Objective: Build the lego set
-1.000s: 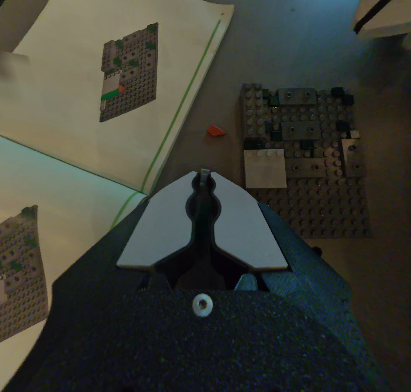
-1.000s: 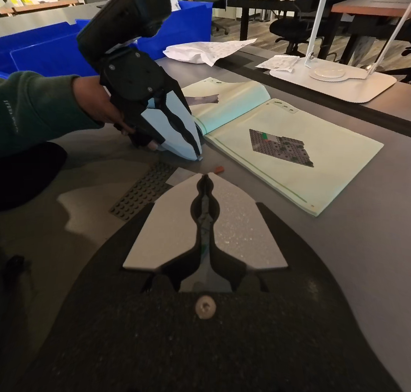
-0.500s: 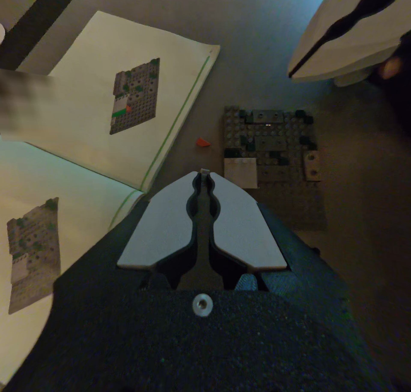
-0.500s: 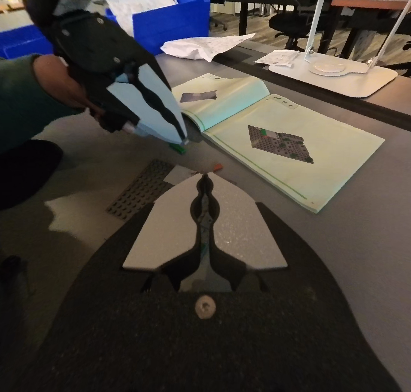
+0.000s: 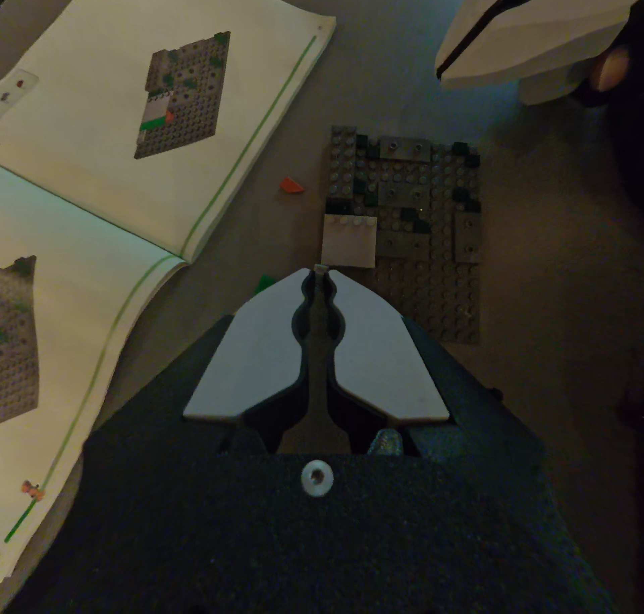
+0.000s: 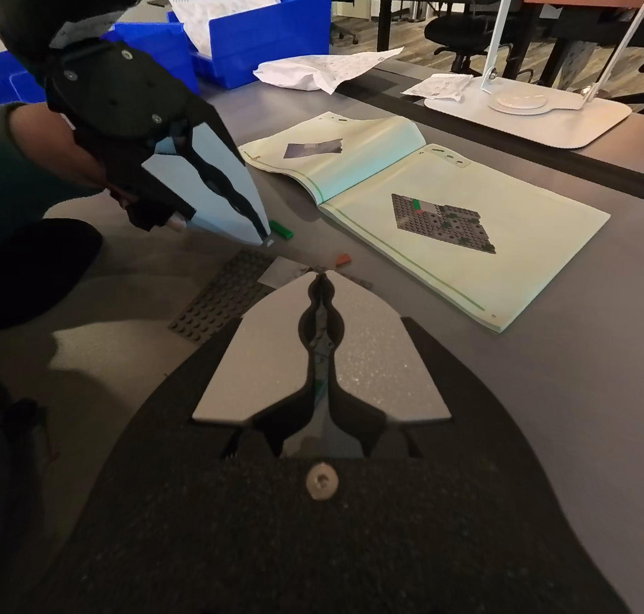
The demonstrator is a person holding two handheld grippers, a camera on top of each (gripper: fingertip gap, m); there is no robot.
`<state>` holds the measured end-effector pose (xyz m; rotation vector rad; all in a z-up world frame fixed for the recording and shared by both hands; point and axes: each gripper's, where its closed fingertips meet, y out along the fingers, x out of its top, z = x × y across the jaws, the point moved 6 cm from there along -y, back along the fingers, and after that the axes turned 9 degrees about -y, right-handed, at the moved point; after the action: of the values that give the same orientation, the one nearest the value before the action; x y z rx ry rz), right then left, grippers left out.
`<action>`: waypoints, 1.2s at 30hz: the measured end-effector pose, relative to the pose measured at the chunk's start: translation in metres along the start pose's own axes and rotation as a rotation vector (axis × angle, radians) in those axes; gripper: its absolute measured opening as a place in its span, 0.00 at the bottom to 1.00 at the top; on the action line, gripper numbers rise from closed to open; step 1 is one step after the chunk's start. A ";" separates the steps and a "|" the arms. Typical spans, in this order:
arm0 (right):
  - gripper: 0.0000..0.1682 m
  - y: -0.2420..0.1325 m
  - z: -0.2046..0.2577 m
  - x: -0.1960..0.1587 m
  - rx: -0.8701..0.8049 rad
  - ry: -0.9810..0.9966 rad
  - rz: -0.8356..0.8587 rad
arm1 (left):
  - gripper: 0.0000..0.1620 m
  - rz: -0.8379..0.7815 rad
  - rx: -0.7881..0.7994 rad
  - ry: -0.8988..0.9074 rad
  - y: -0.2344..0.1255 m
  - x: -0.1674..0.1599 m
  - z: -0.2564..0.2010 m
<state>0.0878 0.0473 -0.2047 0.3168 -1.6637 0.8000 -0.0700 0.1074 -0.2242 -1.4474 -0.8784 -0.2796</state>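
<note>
My left gripper (image 5: 320, 273) is shut on a small light grey piece (image 5: 320, 268) and holds it just above the table, by the near edge of the white tile (image 5: 348, 247). The tile sits on the dark grey baseplate (image 5: 427, 304), which carries grey and dark green pieces. An orange slope piece (image 5: 291, 186) and a green brick (image 5: 262, 283) lie loose to the plate's left. My right gripper (image 6: 322, 276) is shut with nothing seen in it, hovering over the baseplate (image 6: 223, 297). The right wrist view shows the left gripper (image 6: 266, 242), the green brick (image 6: 280, 229) and the orange piece (image 6: 344, 259).
The open instruction booklet (image 6: 453, 220) lies beyond the plate; it also shows in the left wrist view (image 5: 104, 85). Blue bins (image 6: 265, 36), loose papers (image 6: 324, 69) and a white lamp base (image 6: 522, 109) stand at the table's back. A sleeved arm (image 6: 21, 179) holds the left gripper. There is about 10 centimeters between the tips of the two grippers. It is some 4 centimeters from my left tips to the green brick (image 5: 262, 283). My right wrist view (image 6: 289, 234) looks at it from another angle.
My left gripper rose with the grey piece, uncovering the green brick, then came down closer to the white tile's near edge. The right gripper stayed shut and shifted slightly.
</note>
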 end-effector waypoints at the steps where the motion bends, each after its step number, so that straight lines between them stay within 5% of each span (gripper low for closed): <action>1: 0.00 0.000 0.000 0.000 0.001 0.000 0.001 | 0.03 0.000 -0.001 -0.002 0.000 -0.001 0.000; 18: 0.00 0.003 0.003 -0.001 0.026 0.005 0.008 | 0.04 0.073 0.107 -0.050 -0.012 -0.028 0.025; 25: 0.00 0.003 0.004 -0.002 0.028 0.005 0.009 | 0.15 0.084 0.085 -0.040 -0.017 -0.027 0.026; 36: 0.00 0.001 0.002 -0.002 0.022 0.000 0.009 | 0.11 0.119 -0.040 0.052 -0.001 -0.007 0.041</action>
<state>0.0856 0.0463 -0.2069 0.3244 -1.6582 0.8257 -0.0893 0.1429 -0.2328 -1.5168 -0.7447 -0.2453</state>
